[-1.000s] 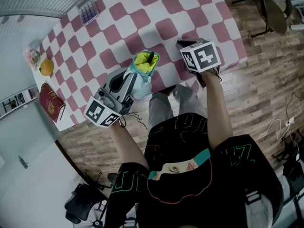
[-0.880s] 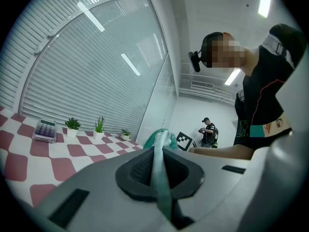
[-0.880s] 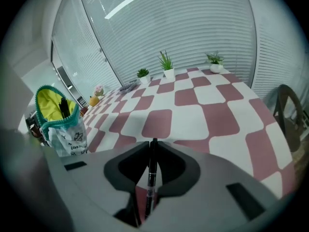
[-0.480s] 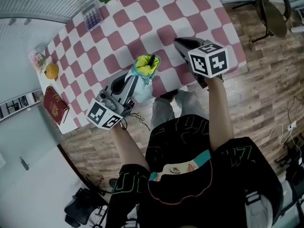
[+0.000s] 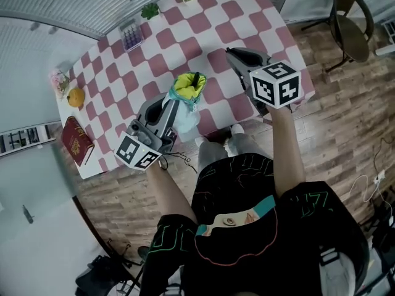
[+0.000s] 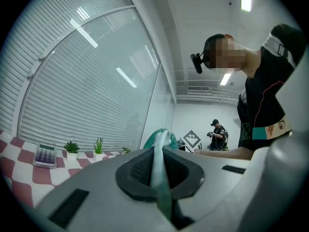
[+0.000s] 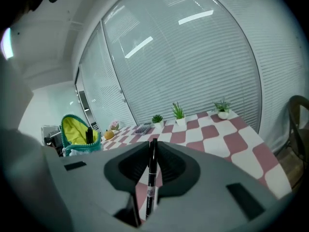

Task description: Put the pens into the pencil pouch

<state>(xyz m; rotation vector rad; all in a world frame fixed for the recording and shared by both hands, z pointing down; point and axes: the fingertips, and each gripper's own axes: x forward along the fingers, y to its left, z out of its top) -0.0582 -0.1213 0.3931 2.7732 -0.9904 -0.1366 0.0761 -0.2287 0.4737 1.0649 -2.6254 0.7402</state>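
My left gripper [image 5: 174, 108] is shut on the side of a pale blue pencil pouch [image 5: 187, 92] and holds it up above the table's near edge. The pouch's yellow-lined mouth gapes upward, and a black pen [image 7: 89, 135] stands in it. In the left gripper view the pouch's fabric [image 6: 160, 168] is pinched between the jaws. My right gripper [image 5: 236, 57] hangs to the right of the pouch, apart from it. It is shut on a second black pen [image 7: 151, 178], which lies along the jaws with its tip forward.
Below is a table with a red-and-white checked cloth [image 5: 213, 23]. A calculator [image 5: 132, 34] and small potted plants [image 5: 150, 10] sit at its far side; an orange [image 5: 75, 97] and a red book [image 5: 77, 140] lie at the left end. A chair [image 5: 352, 29] stands right.
Both grippers have risen, the right one more, carrying its pen upward. The pouch has come up with the left gripper. More of the table's far side shows now.
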